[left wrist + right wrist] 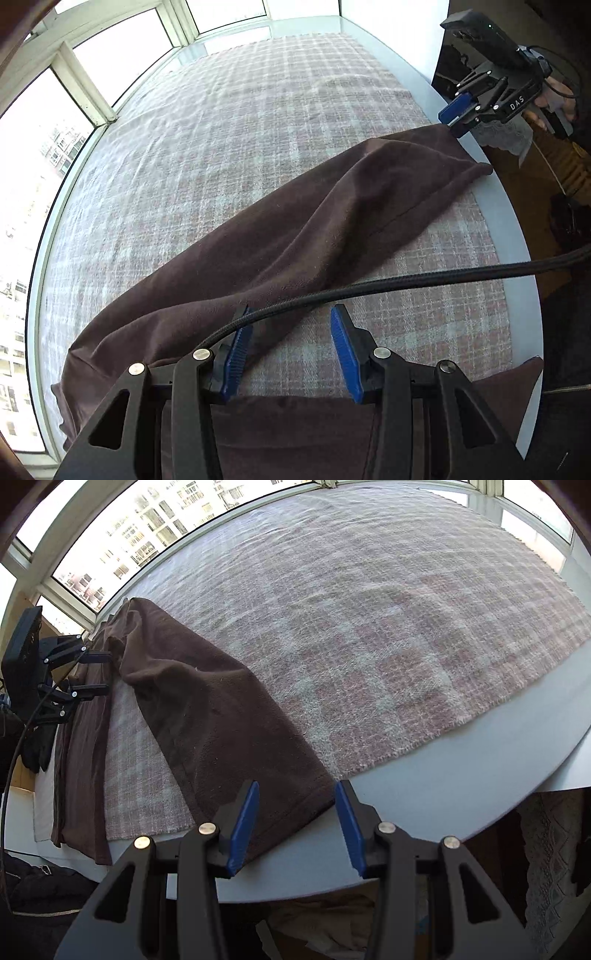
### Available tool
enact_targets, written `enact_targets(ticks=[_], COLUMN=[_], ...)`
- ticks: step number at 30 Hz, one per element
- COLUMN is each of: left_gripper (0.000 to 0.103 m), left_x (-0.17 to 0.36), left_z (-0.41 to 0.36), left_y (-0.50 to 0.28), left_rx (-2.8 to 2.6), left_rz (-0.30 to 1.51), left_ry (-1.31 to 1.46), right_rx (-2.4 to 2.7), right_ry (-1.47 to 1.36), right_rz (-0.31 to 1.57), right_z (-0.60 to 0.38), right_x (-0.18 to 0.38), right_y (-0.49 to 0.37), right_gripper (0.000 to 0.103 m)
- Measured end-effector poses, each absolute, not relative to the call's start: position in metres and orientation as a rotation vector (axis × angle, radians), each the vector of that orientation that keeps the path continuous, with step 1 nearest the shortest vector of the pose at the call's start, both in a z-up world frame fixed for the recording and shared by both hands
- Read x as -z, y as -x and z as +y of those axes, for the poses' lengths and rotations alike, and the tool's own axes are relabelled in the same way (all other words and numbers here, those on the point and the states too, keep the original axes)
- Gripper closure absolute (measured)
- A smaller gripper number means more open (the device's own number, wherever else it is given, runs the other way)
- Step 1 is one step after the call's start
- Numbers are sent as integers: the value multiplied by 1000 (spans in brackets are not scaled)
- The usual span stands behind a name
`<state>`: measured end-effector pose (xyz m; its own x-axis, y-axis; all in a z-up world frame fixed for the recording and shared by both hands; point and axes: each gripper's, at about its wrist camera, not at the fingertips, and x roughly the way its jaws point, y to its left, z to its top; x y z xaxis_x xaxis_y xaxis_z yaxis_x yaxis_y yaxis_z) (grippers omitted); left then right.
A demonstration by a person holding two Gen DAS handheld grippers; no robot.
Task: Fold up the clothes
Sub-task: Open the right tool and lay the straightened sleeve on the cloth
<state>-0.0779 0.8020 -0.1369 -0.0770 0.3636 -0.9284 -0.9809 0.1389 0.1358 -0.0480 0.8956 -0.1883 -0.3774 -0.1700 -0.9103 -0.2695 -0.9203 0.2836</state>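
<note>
Looks partly done: garment (332, 221) lying as a long brown band along the near side of the blanket (258, 110), one end at the table (498, 206) edge. Left gripper (291, 314) and right gripper (295, 786) hovering one over each end, jaws apart, pressing on nothing. Probably left: crosswise folds to shorten the band, then smoothing flat.

Your work surface: a pale table (424, 775) under a checked cloth

You have a pink-and-white checked woven cloth (369, 627) covering most of the table, its bare pale rim showing along the near edge. A dark brown garment (295, 236) lies in a long rumpled band across the cloth, one end overhanging the rim.
</note>
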Motion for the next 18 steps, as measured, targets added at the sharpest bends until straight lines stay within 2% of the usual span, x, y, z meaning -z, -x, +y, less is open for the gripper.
enact_targets(ticks=[6, 8, 9, 10, 13, 18], left_gripper=[64, 75, 85, 89, 90, 90], left_x=[157, 159, 159, 157, 152, 145], left_z=[819, 820, 818, 816, 804, 783], left_y=[75, 72, 70, 68, 63, 66], left_rx=[-1246, -1207, -1187, -1177, -1124, -1110], left_rz=[1126, 1129, 1136, 1150, 1162, 1147], left_ry=[758, 755, 752, 741, 748, 804], right_rx=[-2478, -2483, -2485, -2486, -2491, -2532], right_ry=[1737, 1738, 1738, 1738, 1732, 1692], right_rz=[593, 589, 592, 598, 620, 707], right_z=[837, 809, 800, 793, 774, 767], right_x=[216, 222, 224, 226, 229, 215], right_y=[143, 174, 185, 191, 205, 168], right_gripper=[60, 60, 60, 60, 60, 60])
